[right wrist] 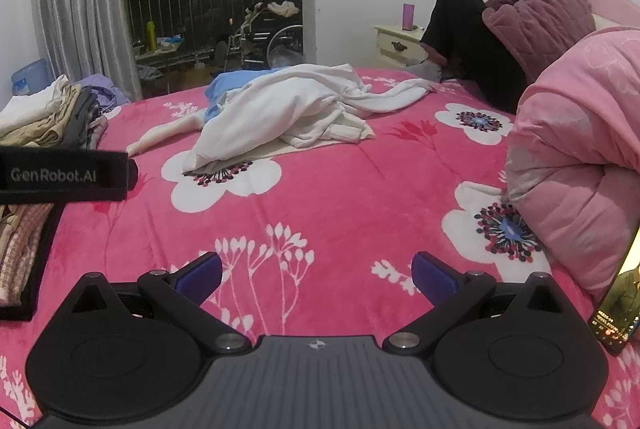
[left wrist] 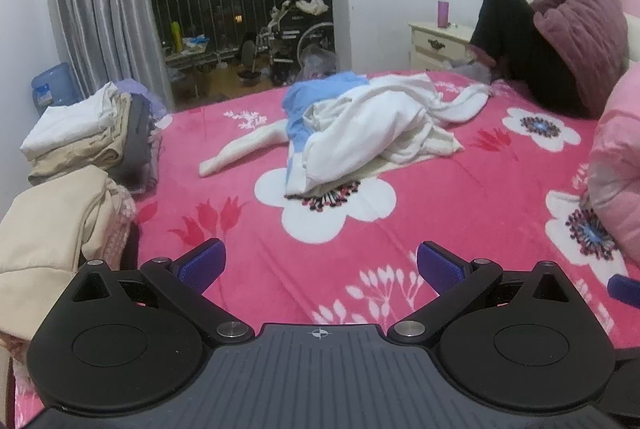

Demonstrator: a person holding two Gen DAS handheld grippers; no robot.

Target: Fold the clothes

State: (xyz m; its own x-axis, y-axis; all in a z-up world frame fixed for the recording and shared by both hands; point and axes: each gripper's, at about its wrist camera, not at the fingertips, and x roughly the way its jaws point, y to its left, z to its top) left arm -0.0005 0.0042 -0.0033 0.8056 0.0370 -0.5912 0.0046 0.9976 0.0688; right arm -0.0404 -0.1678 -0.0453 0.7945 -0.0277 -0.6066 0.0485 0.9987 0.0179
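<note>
Left gripper [left wrist: 321, 266] and right gripper [right wrist: 316, 276] low over the bed's near edge — jaws released, empty, pink floral blanket [left wrist: 460, 189] beyond, crumpled white garment [left wrist: 372, 133] over blue cloth [left wrist: 304, 97] mid-bed, folded stack [left wrist: 84, 133] at the left edge — person [left wrist: 560, 37] at the far corner.

Plenty of open pink floral fleece bedspread [left wrist: 460, 213] right in front, nothing lying on the near middle stretch. Further out, dead centre, a crumpled heap of white and light-blue clothes [left wrist: 360, 125] takes up the bed, one sleeve trailing left. The left edge is crowded: a folded stack of cream, white and grey garments [left wrist: 88, 133], with a cream folded pile [left wrist: 52, 229] nearer. On the right, a puffy pink quilt [right wrist: 580, 149] walls off that side, and a lit black phone [right wrist: 618, 305] lies at the near right. At the far right corner sits a person in a maroon quilted jacket [left wrist: 580, 21].
</note>
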